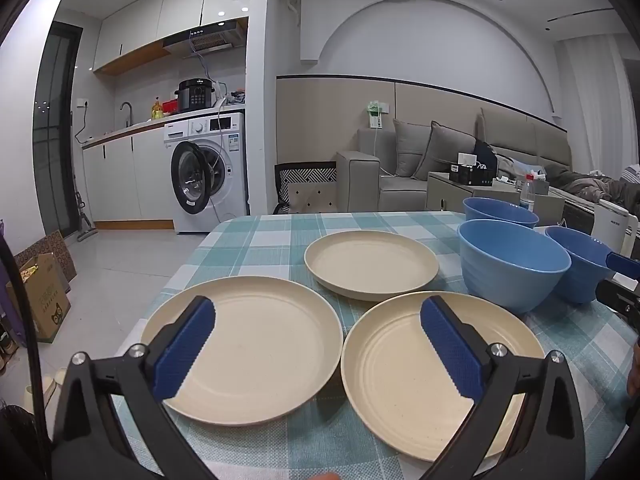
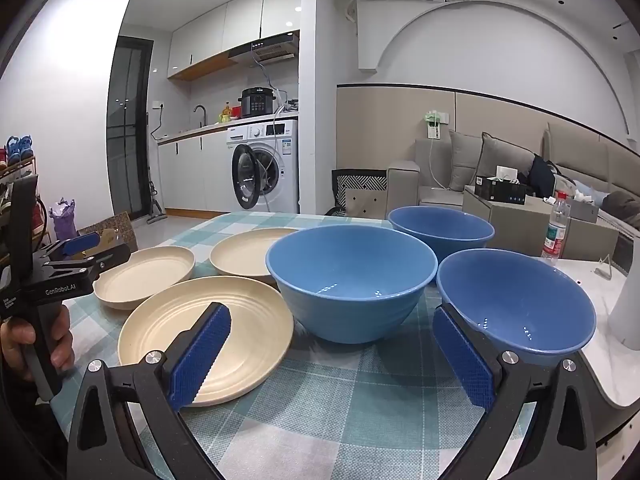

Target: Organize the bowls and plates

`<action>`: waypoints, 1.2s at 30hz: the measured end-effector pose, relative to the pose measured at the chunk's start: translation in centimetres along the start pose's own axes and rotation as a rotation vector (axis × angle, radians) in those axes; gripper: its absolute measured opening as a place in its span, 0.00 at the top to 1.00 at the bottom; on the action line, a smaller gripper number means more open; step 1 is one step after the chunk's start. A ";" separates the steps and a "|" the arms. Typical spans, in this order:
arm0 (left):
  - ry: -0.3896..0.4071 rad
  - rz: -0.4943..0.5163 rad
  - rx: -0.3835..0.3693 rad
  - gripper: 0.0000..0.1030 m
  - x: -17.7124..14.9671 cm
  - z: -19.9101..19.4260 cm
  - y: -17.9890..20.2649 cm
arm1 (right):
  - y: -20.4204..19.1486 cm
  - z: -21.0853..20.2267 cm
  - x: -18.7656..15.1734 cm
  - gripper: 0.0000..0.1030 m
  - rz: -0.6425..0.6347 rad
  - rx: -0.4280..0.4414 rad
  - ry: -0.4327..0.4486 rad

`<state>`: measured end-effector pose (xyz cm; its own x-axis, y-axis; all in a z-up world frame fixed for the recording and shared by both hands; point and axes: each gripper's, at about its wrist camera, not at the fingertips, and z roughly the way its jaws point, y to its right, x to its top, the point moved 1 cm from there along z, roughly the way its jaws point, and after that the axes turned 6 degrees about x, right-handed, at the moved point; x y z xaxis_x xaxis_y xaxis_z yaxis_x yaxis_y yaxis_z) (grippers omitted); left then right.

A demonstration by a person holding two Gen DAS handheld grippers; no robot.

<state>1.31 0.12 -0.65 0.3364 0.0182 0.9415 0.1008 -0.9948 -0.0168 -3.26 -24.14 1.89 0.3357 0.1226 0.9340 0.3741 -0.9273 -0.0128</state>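
Three cream plates lie apart on the checked tablecloth point(image 1: 280, 236): a near-left plate point(image 1: 256, 352), a near-right plate point(image 1: 404, 380) and a far plate point(image 1: 372, 264). Three blue bowls stand to their right: a middle bowl point(image 2: 352, 280), a far bowl point(image 2: 440, 228) and a right bowl point(image 2: 516, 304). My left gripper point(image 1: 318, 316) hovers open above the two near plates, holding nothing. My right gripper point(image 2: 332, 328) is open and empty in front of the middle bowl, between the near-right plate point(image 2: 208, 332) and the right bowl. The left gripper point(image 2: 80, 248) also shows at the left of the right wrist view.
The table's left edge drops to a tiled floor with cardboard boxes point(image 1: 44, 296). A white marble surface point(image 2: 608, 360) adjoins the table on the right, with a water bottle point(image 2: 556, 228) and a white appliance point(image 1: 612, 224). A sofa point(image 1: 404, 168) and washing machine point(image 1: 208, 168) stand behind.
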 end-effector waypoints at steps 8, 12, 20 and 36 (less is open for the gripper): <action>-0.002 -0.001 -0.001 0.00 0.0 0.0 0.0 | -0.2 -0.1 0.0 0.00 0.000 0.000 -0.001; -0.002 -0.001 0.000 0.00 0.0 0.0 0.0 | -0.2 -0.1 0.0 0.00 0.000 0.000 -0.001; -0.003 -0.001 -0.001 0.00 0.1 0.0 0.0 | -0.2 -0.1 0.0 0.00 -0.001 0.001 -0.001; -0.005 -0.001 0.000 0.00 -0.4 0.7 0.3 | -0.2 0.0 0.1 0.00 -0.002 0.001 -0.001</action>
<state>1.89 -0.16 -1.26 0.3410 0.0196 0.9399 0.1008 -0.9948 -0.0158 -3.34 -23.95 1.96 0.3361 0.1244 0.9336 0.3752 -0.9269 -0.0115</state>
